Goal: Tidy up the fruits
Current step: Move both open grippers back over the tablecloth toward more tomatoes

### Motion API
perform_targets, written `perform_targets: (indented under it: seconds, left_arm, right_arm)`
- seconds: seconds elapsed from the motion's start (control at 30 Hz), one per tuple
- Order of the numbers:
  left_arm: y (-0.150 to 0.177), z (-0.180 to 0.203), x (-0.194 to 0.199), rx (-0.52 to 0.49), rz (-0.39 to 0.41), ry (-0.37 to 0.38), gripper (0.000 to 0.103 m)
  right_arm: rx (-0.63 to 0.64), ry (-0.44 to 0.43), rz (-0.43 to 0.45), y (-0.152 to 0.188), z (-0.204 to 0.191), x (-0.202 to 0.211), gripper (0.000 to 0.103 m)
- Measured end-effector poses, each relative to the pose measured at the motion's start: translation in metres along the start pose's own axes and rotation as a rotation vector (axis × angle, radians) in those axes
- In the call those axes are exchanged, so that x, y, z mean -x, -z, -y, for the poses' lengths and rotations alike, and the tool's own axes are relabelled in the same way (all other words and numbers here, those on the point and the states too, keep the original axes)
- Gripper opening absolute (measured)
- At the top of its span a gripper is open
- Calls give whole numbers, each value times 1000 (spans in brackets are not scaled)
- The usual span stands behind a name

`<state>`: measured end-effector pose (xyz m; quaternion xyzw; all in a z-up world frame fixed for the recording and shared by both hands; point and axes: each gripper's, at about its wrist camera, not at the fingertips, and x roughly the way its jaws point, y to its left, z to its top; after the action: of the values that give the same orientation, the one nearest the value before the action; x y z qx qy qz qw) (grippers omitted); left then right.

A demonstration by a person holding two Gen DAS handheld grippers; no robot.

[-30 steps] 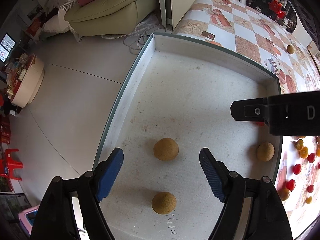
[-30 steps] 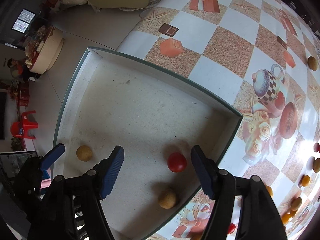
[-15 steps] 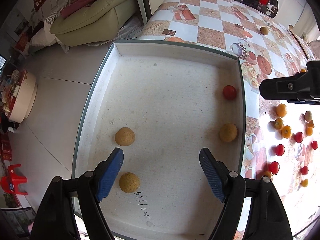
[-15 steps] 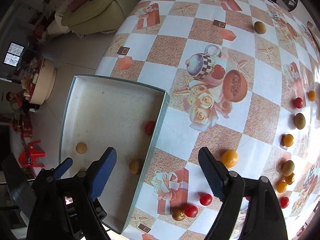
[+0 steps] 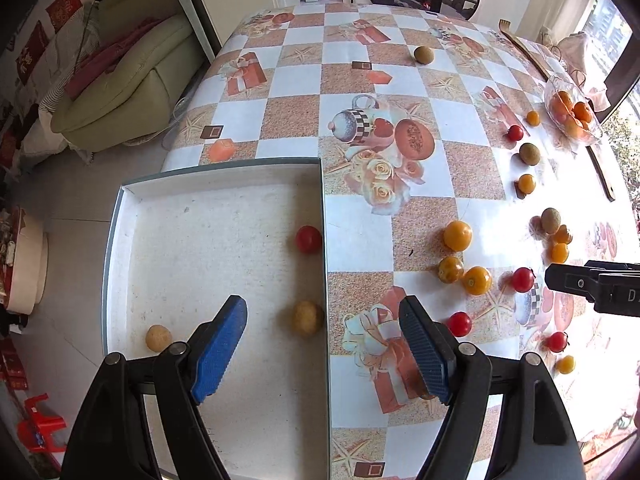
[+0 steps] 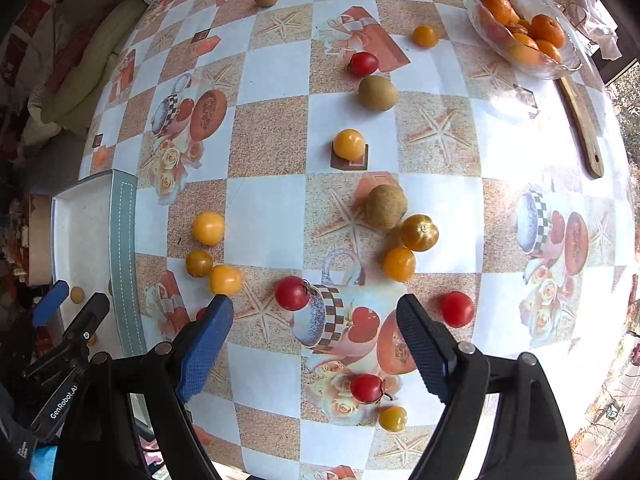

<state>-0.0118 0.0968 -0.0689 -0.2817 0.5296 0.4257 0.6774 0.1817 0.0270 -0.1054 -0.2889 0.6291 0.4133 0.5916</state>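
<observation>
A white tray (image 5: 224, 176) sits at the table's left edge. It holds a red tomato (image 5: 308, 239) and two tan round fruits (image 5: 306, 317). My left gripper (image 5: 324, 346) is open and empty above the tray's right wall. My right gripper (image 6: 314, 340) is open and empty over the table, above scattered fruit: a red tomato (image 6: 292, 293) just ahead of it, yellow tomatoes (image 6: 208, 228), a brown fruit (image 6: 386, 206). The tray also shows in the right wrist view (image 6: 124, 240), at far left.
A glass bowl of oranges (image 6: 520, 40) stands at the far right beside a wooden stick (image 6: 580, 128). A lone brown fruit (image 5: 423, 55) lies far back. The floor and a green sofa (image 5: 132, 76) lie left of the table.
Both grippers have pulled back and swung right, away from the tray toward the scattered fruit. The right gripper left the red tomato in the tray. Both stay open.
</observation>
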Motion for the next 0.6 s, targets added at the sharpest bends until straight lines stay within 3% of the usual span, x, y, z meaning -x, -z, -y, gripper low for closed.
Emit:
perform_targets:
  seconds: [0.3, 0.6]
  left_arm:
    - [-19, 46, -8, -91, -17, 49, 80]
    - [-35, 75, -36, -92, -81, 95, 79]
  right_arm:
    - [-105, 31, -11, 22, 61, 3, 86]
    - [-140, 49, -14, 28, 98, 1, 86]
